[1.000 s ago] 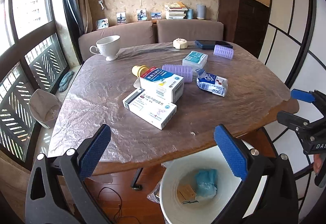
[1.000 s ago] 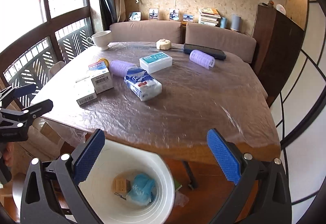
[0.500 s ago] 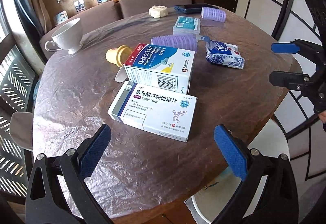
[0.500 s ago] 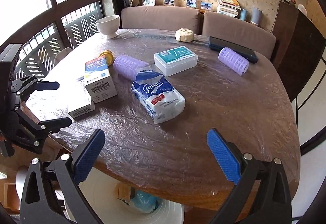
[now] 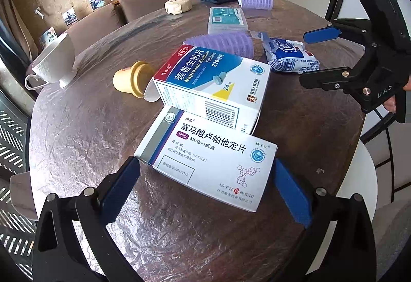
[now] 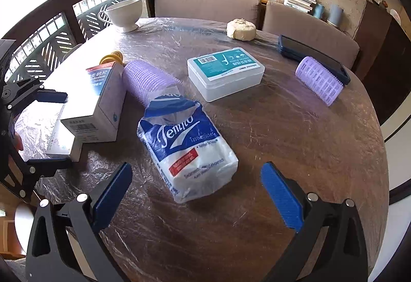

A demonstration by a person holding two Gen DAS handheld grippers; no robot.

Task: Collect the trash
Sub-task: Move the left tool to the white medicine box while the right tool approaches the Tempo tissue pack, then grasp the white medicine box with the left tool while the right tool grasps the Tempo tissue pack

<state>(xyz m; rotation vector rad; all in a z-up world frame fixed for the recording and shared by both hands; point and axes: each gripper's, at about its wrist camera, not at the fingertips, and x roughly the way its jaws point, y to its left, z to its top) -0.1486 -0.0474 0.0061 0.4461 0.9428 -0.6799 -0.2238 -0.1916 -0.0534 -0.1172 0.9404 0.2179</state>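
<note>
Left gripper [image 5: 205, 188] open, pads flanking the near flat medicine box [image 5: 205, 158], long axis across the gap. Right gripper [image 6: 196, 193] open, tissue pack [image 6: 187, 148] just ahead, lying lengthwise.

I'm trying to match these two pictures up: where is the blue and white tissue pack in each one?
Left wrist view: the tissue pack lies upper right, behind the medicine boxes.
Right wrist view: the tissue pack lies at centre, just ahead of the open fingers.
Shared landmark: the white cup at the table's far edge.
</note>
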